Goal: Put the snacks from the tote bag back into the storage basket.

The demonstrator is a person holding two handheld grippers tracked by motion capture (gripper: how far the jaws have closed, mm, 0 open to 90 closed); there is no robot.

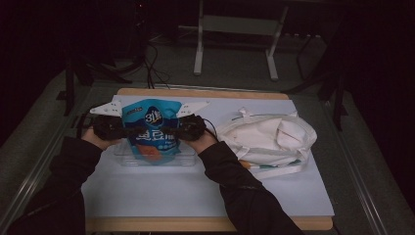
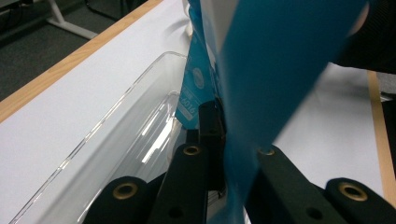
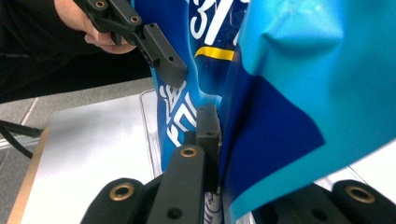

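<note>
- Glossy blue plastic pouch with white lettering (image 1: 152, 131) is held upright, long axis near vertical, top edge up and leaning slightly toward the far side of the table; printed face toward the high camera.
- Pouch's lower end sits inside the clear rectangular plastic bin (image 1: 128, 158), which rests on the white tabletop (image 1: 195, 191).
- Left gripper (image 1: 125, 130) has its jaws clamped on the pouch's left edge; right gripper (image 1: 172, 131) has its jaws clamped on the right edge.
- Left gripper view: bin wall (image 2: 116, 121) runs just beside the jaws.
- White cloth tote bag (image 1: 268, 138) lies crumpled to the right, near the bin, apart from it.
</note>
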